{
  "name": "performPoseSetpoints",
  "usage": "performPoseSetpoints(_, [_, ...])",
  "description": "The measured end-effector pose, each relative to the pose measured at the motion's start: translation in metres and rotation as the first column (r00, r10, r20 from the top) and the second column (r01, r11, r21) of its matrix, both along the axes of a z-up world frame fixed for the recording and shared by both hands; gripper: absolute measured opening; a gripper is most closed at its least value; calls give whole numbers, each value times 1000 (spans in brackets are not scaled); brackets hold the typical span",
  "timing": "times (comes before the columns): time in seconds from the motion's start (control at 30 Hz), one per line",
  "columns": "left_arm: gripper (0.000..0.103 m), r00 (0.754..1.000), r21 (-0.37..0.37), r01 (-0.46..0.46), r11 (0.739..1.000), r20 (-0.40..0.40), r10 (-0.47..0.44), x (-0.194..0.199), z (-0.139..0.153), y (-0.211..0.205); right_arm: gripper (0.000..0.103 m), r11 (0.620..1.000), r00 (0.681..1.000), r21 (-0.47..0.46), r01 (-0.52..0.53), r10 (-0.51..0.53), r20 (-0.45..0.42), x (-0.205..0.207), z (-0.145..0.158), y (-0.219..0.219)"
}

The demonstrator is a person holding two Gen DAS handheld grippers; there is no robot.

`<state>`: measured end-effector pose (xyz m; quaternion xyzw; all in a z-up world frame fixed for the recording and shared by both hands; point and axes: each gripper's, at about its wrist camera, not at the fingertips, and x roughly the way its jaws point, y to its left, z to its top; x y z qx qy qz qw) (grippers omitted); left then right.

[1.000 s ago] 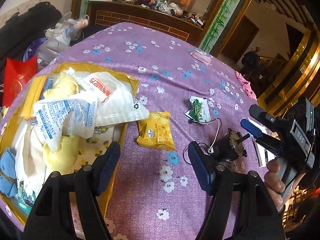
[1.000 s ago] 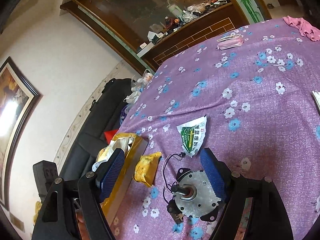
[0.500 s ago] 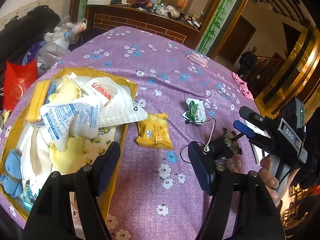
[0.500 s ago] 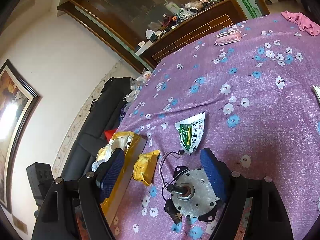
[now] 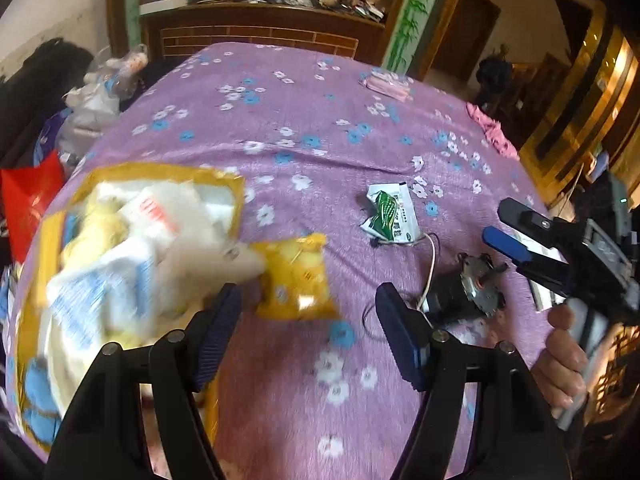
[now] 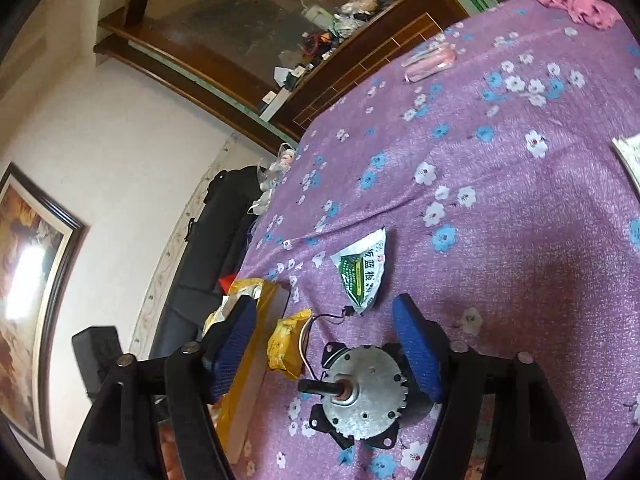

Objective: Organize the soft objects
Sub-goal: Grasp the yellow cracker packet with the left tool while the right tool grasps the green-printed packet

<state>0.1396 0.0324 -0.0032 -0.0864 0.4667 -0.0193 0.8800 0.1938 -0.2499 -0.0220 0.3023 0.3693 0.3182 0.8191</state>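
Straddling motor (image 6: pixel 366 394), right hand-held gripper (image 6: pixel 326 354) jaws closing, not gripping

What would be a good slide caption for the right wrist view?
Open right tool around a small electric motor on the purple floral tablecloth, beside a yellow packet and a green-white sachet.

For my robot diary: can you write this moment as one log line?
left gripper: open, near yellow packet | right gripper: jaws closing around motor, not gripping | box: full
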Motion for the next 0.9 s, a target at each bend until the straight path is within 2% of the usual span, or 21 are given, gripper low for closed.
performPoseSetpoints(0.03, [65,1000,9,4,1000,-19,-4,8,-5,-4,67,1000,1000,-5,-2,2,-4,2,0,1])
performPoseSetpoints(0.1, [64,999,80,24,997,-38,-21,21,-14,-16,67,998,998,-57,-39,36,-41,15,0,9])
performPoseSetpoints(0.13, [58,998,102,40,994,-55,-35,30,-19,-22,66,993,996,-90,-72,67,-55,25,0,16])
performPoseSetpoints(0.2, [50,994,96,58,994,-102,-48,38,-30,-26,65,980,991,-155,-122,113,-66,49,-2,29])
performPoseSetpoints(0.23, [50,990,110,55,992,-137,-40,43,-38,-26,62,975,989,-176,-135,121,-88,64,-7,35])
performPoseSetpoints(0.27, [50,991,147,43,988,-135,-23,43,-40,-26,60,972,984,-178,-152,131,-124,77,-12,39])
performPoseSetpoints(0.3, [50,991,190,38,981,-130,-14,41,-41,-27,56,969,977,-176,-172,145,-155,87,-18,43])
performPoseSetpoints(0.37, [50,990,169,38,985,-138,-15,38,-45,-24,45,958,961,-190,-213,171,-216,105,-31,55])
performPoseSetpoints(0.43, [47,990,178,39,983,-139,-14,37,-48,-21,23,939,952,-246,-240,178,-250,112,-42,64])
performPoseSetpoints(0.47, [47,991,173,47,984,-134,-24,36,-49,-20,17,931,952,-271,-244,177,-248,114,-43,67])
performPoseSetpoints(0.5, [44,992,172,49,984,-125,-28,35,-50,-19,5,927,956,-285,-242,177,-234,113,-41,68])
performPoseSetpoints(0.6, [39,993,166,54,985,-110,-36,32,-47,-18,2,918,962,-312,-245,190,-195,106,-33,65])
performPoseSetpoints(0.67, [39,994,153,53,987,-105,-37,28,-46,-16,1,929,971,-302,-214,169,-167,94,-26,55])
performPoseSetpoints(0.73, [38,995,136,49,990,-95,-36,22,-45,-16,0,947,986,-286,-148,118,-120,75,-17,38])
performPoseSetpoints(0.8, [38,995,101,54,993,-86,-45,15,-45,-17,0,967,999,-252,-47,41,-32,48,-5,18])
performPoseSetpoints(0.9, [38,995,53,69,996,-74,-65,0,-43,-22,0,978,993,-187,89,-74,89,5,15,-12])
